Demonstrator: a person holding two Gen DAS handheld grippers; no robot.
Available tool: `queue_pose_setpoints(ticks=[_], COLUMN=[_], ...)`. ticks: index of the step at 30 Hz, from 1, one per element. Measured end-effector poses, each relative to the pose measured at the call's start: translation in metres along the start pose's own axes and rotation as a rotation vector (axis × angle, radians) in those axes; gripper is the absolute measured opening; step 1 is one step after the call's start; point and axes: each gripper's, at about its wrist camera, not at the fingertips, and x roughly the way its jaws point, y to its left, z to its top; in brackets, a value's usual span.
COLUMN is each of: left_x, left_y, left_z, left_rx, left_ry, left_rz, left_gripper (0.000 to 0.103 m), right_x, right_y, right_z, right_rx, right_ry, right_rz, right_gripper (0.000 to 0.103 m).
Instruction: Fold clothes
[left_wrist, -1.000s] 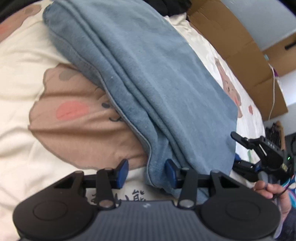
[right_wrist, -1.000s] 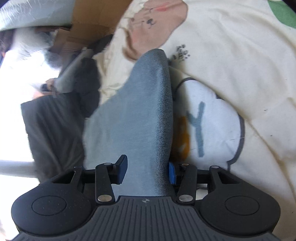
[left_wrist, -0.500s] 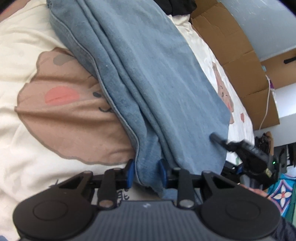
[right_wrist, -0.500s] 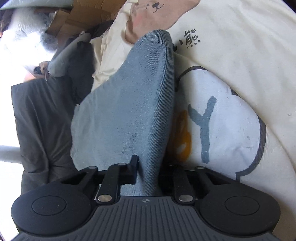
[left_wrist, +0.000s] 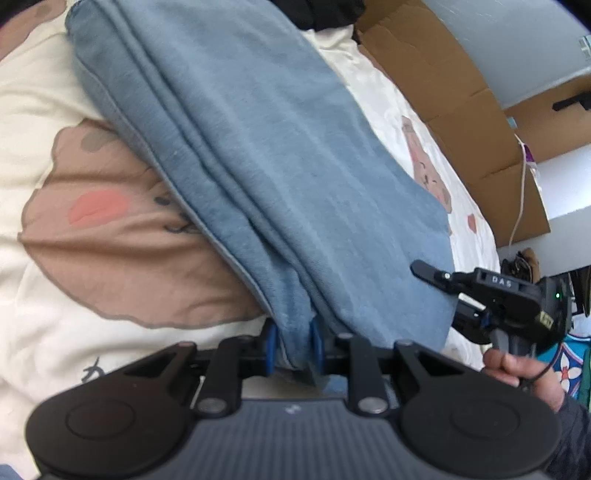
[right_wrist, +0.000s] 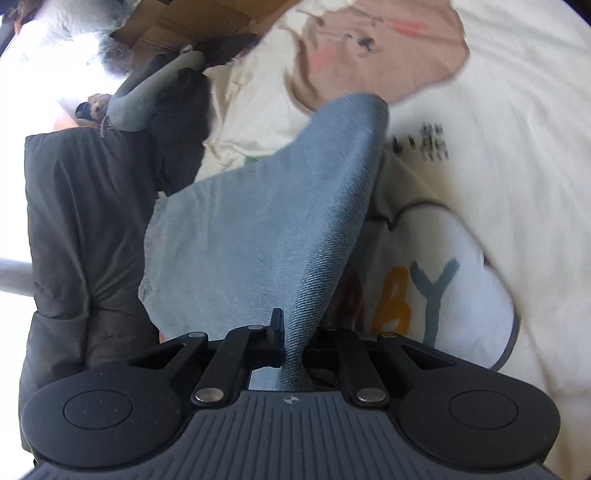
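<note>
A blue denim garment (left_wrist: 266, 147), folded lengthwise, lies across a cream bedspread (left_wrist: 29, 92) with cartoon bears. My left gripper (left_wrist: 293, 345) is shut on the near left corner of the garment's end. My right gripper (right_wrist: 293, 345) is shut on the other corner and holds it lifted off the bed; the cloth (right_wrist: 295, 206) rises away from the jaws. The right gripper also shows in the left wrist view (left_wrist: 443, 291), at the garment's right edge, held by a hand (left_wrist: 524, 373).
Brown cardboard boxes (left_wrist: 454, 92) stand along the far side of the bed. A dark garment (right_wrist: 81, 221) and a grey sleeve (right_wrist: 147, 92) lie at the left in the right wrist view. The bedspread shows a "BABY" cloud print (right_wrist: 436, 291).
Both grippers have closed on the end of the blue garment, from open a second ago. The right gripper has lifted its corner, and the bedspread has shifted in its view.
</note>
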Motion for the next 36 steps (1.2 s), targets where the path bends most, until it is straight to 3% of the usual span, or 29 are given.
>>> queue_pose_setpoints(ticks=[10, 17, 26, 36], left_x=[-0.005, -0.006, 0.011, 0.051], left_y=[-0.022, -0.042, -0.077, -0.124], left_z=[-0.013, -0.020, -0.036, -0.057], left_rx=[0.005, 0.054, 0.119, 0.252], left_ry=[-0.013, 0.010, 0.052, 0.163], left_rz=[-0.025, -0.057, -0.110, -0.198], left_gripper=[0.021, 0.020, 0.020, 0.020], right_x=[-0.014, -0.030, -0.080, -0.136], right_y=[0.017, 0.034, 0.031, -0.003], right_z=[0.041, 0.063, 0.086, 0.093], right_rx=[-0.086, -0.227, -0.308, -0.263], right_ry=[0.092, 0.181, 0.159, 0.095], right_rz=[-0.035, -0.122, -0.159, -0.235], right_gripper=[0.006, 0.006, 0.006, 0.005])
